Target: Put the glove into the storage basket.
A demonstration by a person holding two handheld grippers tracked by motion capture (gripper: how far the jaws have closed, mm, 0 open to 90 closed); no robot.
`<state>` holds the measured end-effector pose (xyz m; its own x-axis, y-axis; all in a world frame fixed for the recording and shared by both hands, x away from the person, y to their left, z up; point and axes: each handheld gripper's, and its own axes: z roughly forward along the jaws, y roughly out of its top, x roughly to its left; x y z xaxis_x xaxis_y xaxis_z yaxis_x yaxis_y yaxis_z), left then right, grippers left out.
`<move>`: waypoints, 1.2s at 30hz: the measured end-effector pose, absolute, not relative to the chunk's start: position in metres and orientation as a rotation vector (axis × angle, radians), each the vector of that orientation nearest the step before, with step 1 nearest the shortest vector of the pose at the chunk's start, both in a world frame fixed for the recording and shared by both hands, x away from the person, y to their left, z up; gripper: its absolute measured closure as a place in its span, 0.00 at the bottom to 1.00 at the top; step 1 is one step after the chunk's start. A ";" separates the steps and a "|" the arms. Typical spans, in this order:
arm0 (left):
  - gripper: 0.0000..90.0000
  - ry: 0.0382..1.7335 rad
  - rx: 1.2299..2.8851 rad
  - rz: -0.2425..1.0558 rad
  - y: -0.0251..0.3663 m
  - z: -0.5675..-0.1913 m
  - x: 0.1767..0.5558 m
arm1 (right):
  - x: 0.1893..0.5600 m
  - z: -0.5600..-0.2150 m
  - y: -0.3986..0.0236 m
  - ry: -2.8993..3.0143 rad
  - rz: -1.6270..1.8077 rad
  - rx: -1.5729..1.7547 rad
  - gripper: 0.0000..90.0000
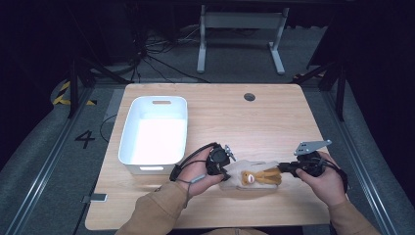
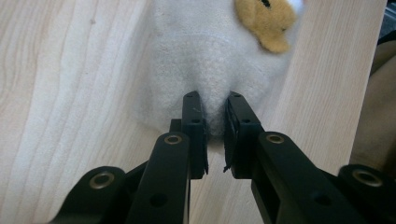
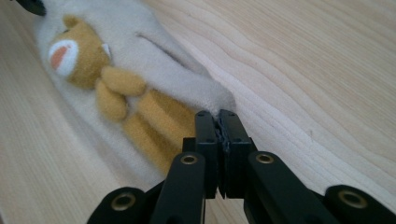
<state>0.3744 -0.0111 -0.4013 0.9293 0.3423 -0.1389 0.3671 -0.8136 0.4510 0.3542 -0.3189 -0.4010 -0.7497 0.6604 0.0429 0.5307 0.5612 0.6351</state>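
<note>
A white fleece cloth with a tan plush bear (image 1: 254,177) sewn on it lies flat on the wooden table, near the front edge. My left gripper (image 1: 224,172) sits at the cloth's left end, and in the left gripper view the gripper (image 2: 214,100) is shut on a fold of the white fleece (image 2: 205,51), with the bear's tan head (image 2: 266,18) beyond. My right gripper (image 1: 283,168) is at the cloth's right end. In the right gripper view the gripper (image 3: 215,114) pinches the fleece edge (image 3: 210,93) beside the bear's legs (image 3: 154,116).
An empty white plastic bin (image 1: 154,134) stands on the table's left half, just behind my left hand. A round cable hole (image 1: 249,96) is at the back of the table. A small grey object (image 1: 95,198) lies at the front left corner.
</note>
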 end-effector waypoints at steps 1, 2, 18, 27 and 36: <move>0.89 0.509 2.608 -0.073 -0.012 -0.403 0.375 | 0.356 -0.404 -0.318 2.599 0.949 1.011 0.98; 0.88 0.516 2.615 -0.085 -0.013 -0.406 0.375 | 0.357 -0.406 -0.318 2.609 0.938 1.013 0.98; 0.54 0.568 2.523 0.008 -0.006 -0.392 0.377 | 0.361 -0.406 -0.333 2.555 0.959 1.108 0.77; 0.46 0.490 2.491 0.028 -0.022 -0.386 0.376 | 0.362 -0.404 -0.336 2.542 0.992 1.121 0.75; 0.33 0.462 2.502 0.032 -0.029 -0.391 0.375 | 0.360 -0.403 -0.337 2.545 1.020 1.120 0.72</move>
<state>0.3755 -0.0291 -0.3908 0.9395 0.3333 -0.0795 0.3192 -0.7668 0.5569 0.3600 -0.3371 -0.4031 -0.6999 0.7066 0.1045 0.5832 0.4808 0.6548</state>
